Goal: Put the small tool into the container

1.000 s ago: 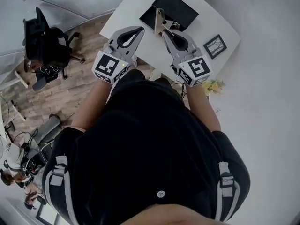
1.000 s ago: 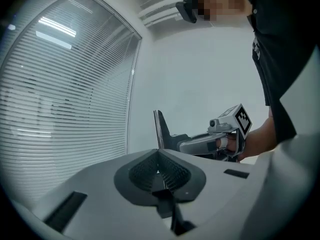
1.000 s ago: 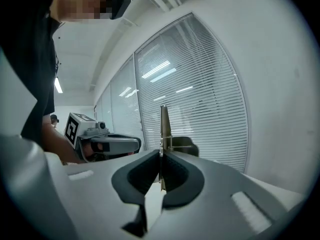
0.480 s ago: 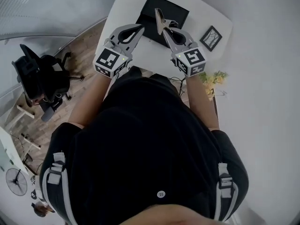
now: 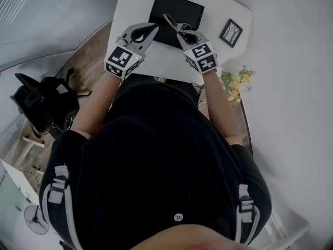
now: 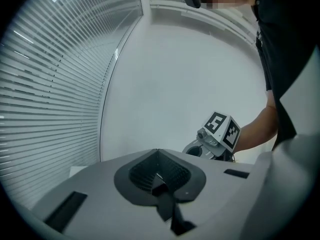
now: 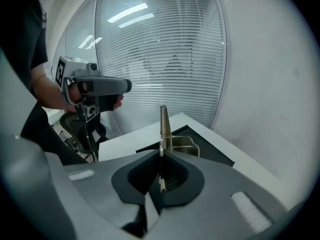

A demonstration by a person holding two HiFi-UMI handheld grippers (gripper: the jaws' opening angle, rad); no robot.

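This looks like an office. In the head view a black swivel office chair (image 5: 44,103) on castors stands on wood-look plank flooring (image 5: 86,66), beside a white tabletop (image 5: 132,14) with rounded corners. A small black-framed picture (image 5: 230,33) lies on the tabletop, and a bunch of yellow flowers (image 5: 237,81) sits just past its edge. A pedestal fan (image 5: 36,226) shows at the lower left. Both gripper views show long horizontal slatted blinds (image 6: 45,94) over a glazed partition, next to plain white walls (image 6: 190,94). Bright strip ceiling lights (image 7: 127,13) show at the top of the glass.
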